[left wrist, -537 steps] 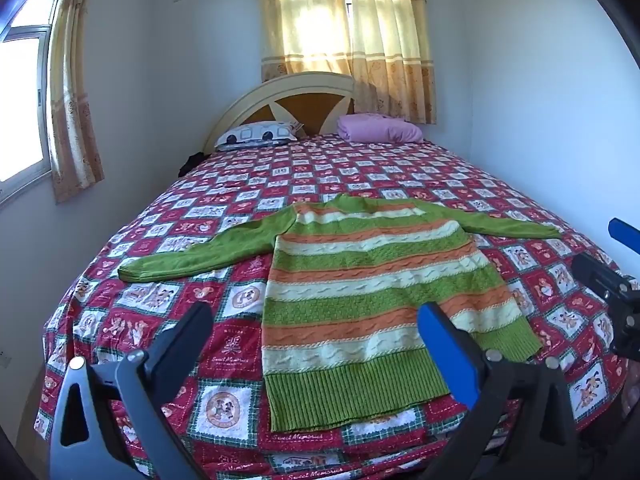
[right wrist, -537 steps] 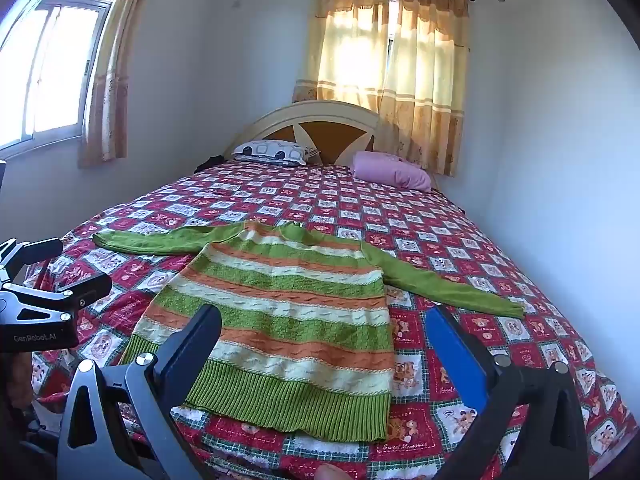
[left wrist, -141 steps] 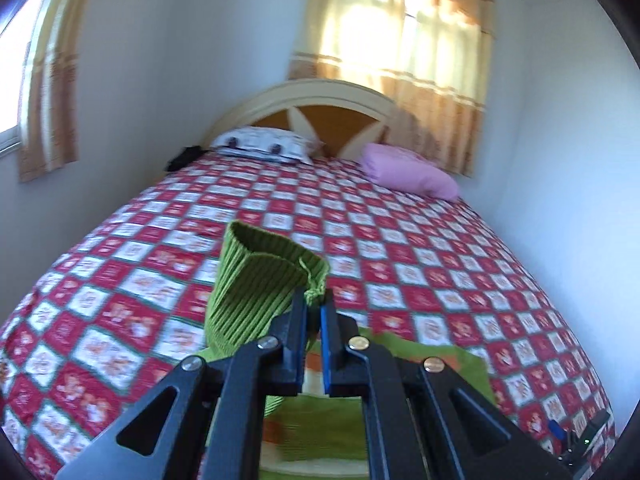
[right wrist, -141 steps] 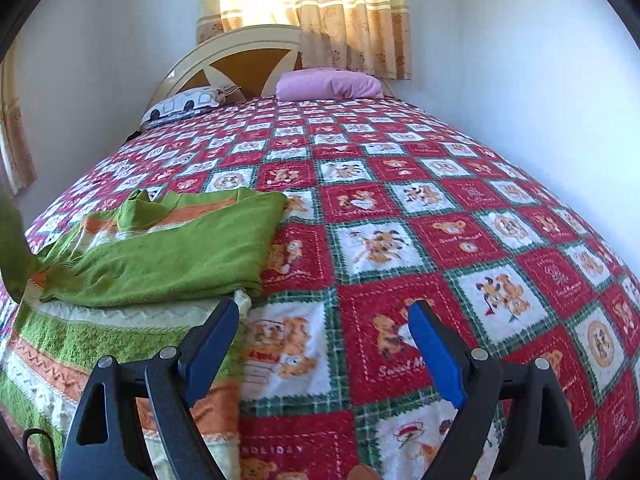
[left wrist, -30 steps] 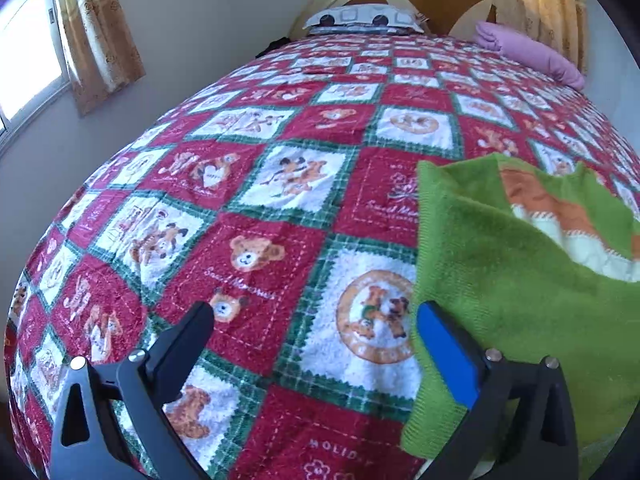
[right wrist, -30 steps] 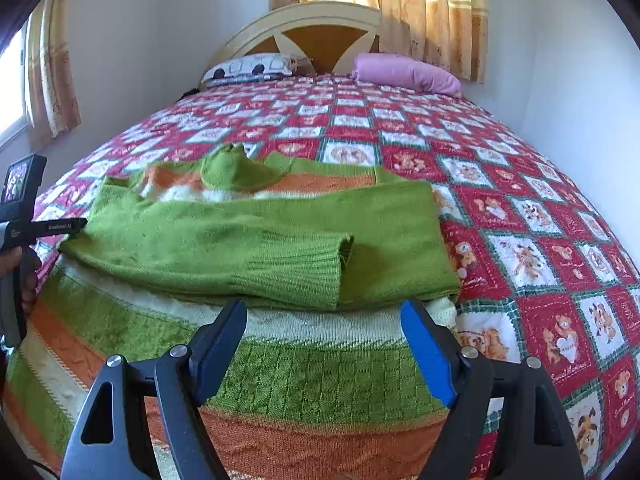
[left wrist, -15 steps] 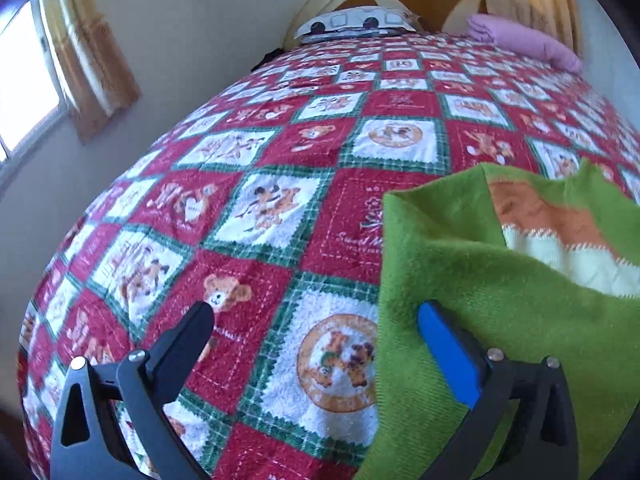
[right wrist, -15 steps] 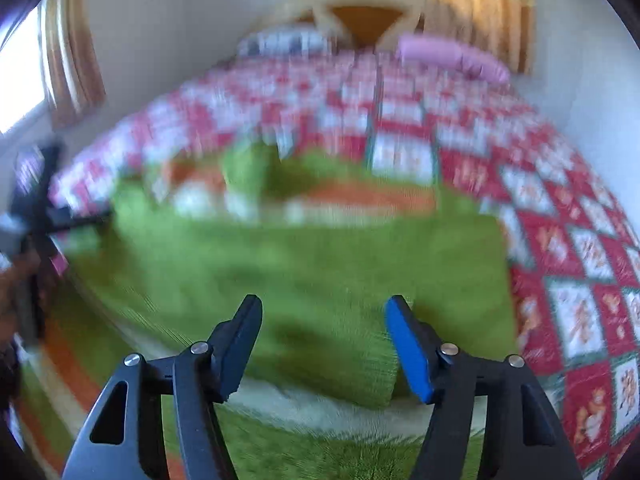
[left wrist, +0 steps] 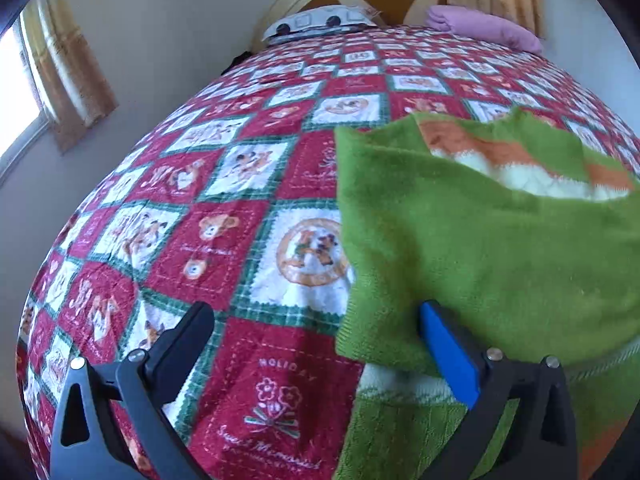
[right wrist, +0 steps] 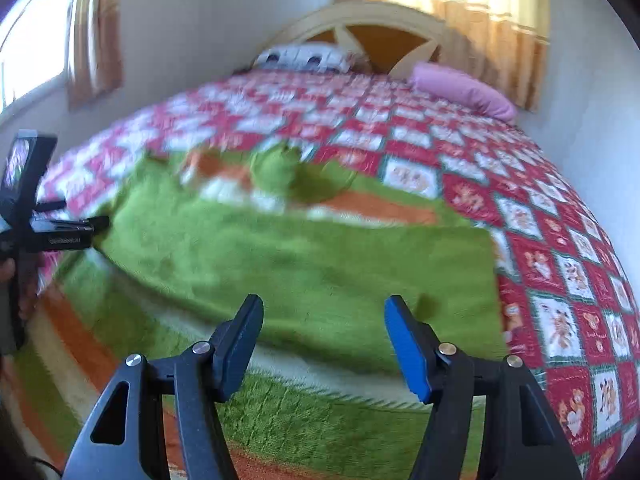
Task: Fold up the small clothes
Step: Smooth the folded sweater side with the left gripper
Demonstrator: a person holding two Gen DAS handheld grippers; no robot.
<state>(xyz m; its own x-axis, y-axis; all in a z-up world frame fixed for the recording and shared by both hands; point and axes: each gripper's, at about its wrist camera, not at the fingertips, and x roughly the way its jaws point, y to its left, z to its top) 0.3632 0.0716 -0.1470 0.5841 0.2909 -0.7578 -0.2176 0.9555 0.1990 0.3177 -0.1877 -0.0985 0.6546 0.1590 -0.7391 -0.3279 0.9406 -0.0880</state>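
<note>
- The sweater [right wrist: 288, 256] lies flat on the bed [left wrist: 224, 208], both sleeves folded across its chest, striped body showing beneath them
- Left of the sweater, the left gripper [left wrist: 316, 332] hangs with fingers wide apart and nothing between them; its blue finger sits over the sweater's left edge, the black one over bare quilt
- Over the sweater's middle, the right gripper [right wrist: 322, 336] is open and empty, poised above the folded sleeves
- Judged next: each gripper should take a lower corner of the sweater, pinching all knit layers, then lift both sides level and lay the hem toward the collar so the sleeves stay tucked
- The knit looks thick and soft; a shallow pinch may slip
- Beyond the sweater, the quilt runs red and white checked to a headboard [right wrist: 384, 40], with a patterned pillow [right wrist: 304, 56] and a pink pillow [right wrist: 464, 88]
- Curtains [right wrist: 480, 8] behind, a window [left wrist: 16, 96] far left
</note>
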